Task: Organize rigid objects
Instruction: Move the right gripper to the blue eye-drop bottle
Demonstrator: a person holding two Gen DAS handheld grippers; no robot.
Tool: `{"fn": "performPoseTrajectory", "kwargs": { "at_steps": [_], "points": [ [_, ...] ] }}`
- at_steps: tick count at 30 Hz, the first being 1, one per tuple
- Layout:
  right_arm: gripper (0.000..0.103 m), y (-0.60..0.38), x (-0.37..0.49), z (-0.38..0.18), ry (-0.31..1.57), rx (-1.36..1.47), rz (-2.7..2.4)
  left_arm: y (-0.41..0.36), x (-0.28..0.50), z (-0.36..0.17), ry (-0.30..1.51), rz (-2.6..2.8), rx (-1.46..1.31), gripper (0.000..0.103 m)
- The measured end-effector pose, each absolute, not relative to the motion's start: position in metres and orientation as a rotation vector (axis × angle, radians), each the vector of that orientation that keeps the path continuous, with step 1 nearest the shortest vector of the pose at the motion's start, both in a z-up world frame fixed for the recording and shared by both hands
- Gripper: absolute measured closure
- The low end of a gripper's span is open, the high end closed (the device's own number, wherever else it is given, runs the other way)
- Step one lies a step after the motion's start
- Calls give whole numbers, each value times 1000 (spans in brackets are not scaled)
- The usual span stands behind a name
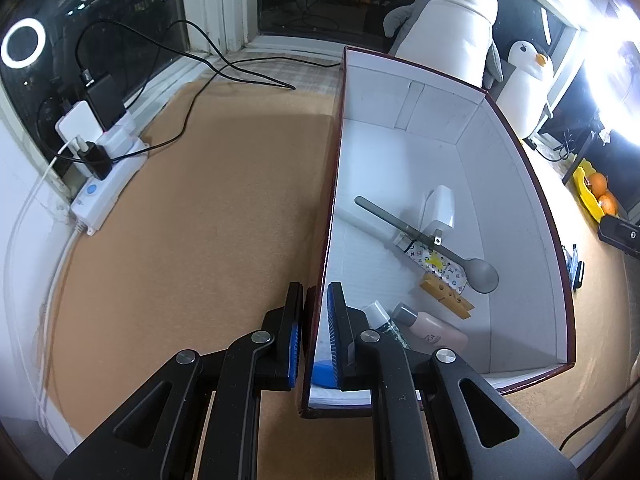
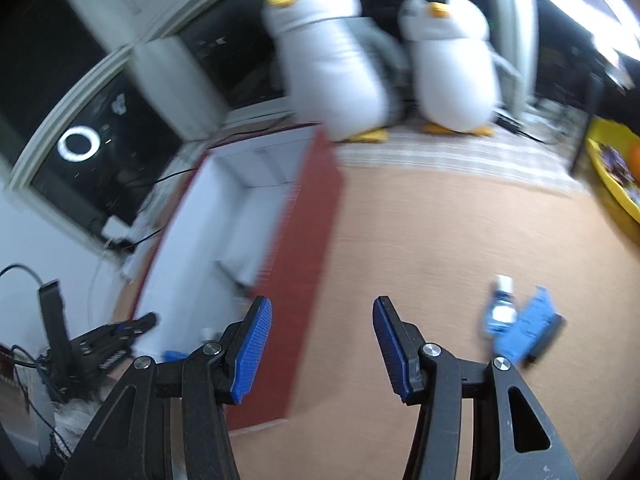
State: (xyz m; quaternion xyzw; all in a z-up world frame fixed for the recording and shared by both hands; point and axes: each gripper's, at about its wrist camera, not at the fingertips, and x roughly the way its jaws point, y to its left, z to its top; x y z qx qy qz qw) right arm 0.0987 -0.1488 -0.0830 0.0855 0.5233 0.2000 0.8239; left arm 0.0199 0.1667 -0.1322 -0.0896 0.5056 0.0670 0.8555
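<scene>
Currently the left tool (image 1: pixel 316 320) is clamping the box (image 1: pixel 400 152) wall while the right tool (image 2: pixel 322 344), jaws parted and empty, is facing the blue item (image 2: pixel 528 328) lying on the surface (image 2: pixel 420 240) at two o'clock, long axis diagonal, nearer the right hand.

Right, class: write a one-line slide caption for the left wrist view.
Left gripper clamps the red-edged white cardboard box wall; grey plastic spoon lies inside.

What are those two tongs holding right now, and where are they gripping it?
The left tongs are clamped on the box, pinching its near side wall at the top edge. The right tongs stand open above the table and hold nothing.
</scene>
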Motion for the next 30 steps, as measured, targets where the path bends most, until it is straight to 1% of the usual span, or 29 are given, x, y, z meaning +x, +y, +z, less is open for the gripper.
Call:
{"fn": "performPoseTrajectory", "kwargs": {
  "at_steps": [6,12,22,30],
  "points": [
    [54,-199,118,-113,1202,229,349,165,21,-132,1069,145,-180,92],
    [54,-225,139,-138,1264,224,300,164,22,-131,1075,152,-175,92],
    [55,-218,169,-168,1337,119,253,163,24,-131,1080,160,-171,92],
    [55,-207,165,-185,1382,9,262,163,28,-131,1083,164,-164,92]
  ]
}}
